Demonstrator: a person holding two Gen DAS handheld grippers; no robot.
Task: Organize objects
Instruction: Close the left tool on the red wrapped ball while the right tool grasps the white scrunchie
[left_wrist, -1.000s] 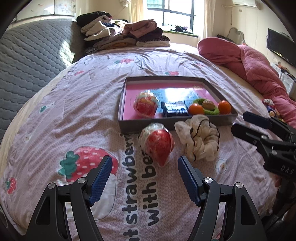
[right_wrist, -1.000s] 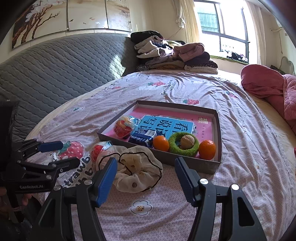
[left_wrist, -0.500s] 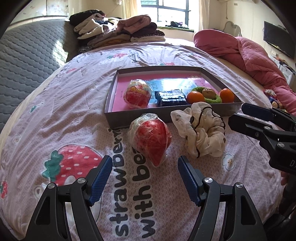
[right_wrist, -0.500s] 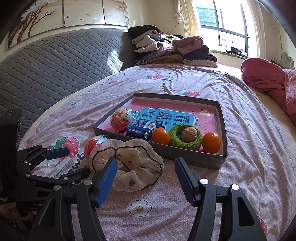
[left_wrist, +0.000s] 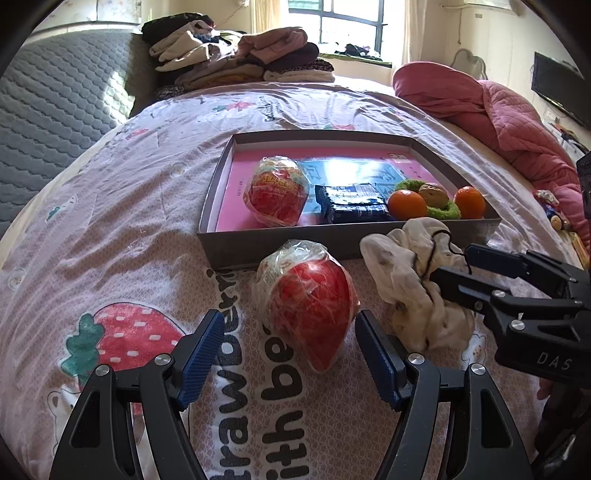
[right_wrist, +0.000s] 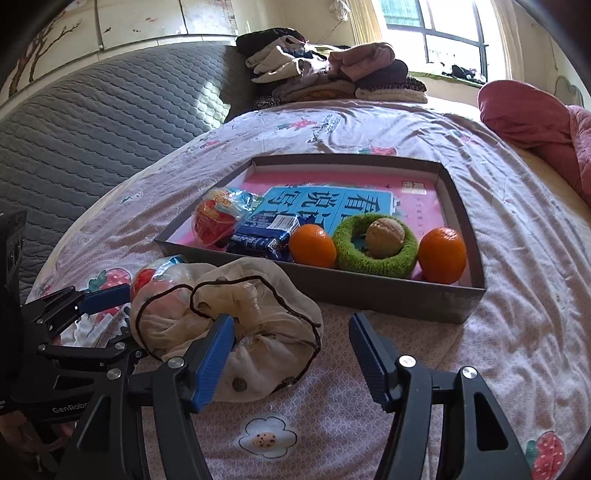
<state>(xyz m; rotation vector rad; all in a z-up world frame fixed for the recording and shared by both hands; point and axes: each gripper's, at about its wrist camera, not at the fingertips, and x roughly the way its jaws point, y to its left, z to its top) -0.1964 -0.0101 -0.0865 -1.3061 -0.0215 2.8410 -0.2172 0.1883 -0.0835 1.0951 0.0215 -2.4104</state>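
Here, wide-open empty jaws of the left gripper (left_wrist: 286, 347) flank a crinkly, slippery plastic-wrapped red egg-shaped toy (left_wrist: 308, 306) on the bed beside the grey tray (left_wrist: 236, 254); grip its broad middle.

Pretty clearly someone's bedroom at home: everything sits on a bed (left_wrist: 122, 229) with a strawberry-print sheet, backed by a grey quilted headboard (right_wrist: 110, 122). A pile of folded clothes (left_wrist: 240, 59) is stacked at the far end, a pink quilt (left_wrist: 498, 122) is bunched up to one side, plus a sunny window (left_wrist: 347, 26) and a wall TV (left_wrist: 561, 92)
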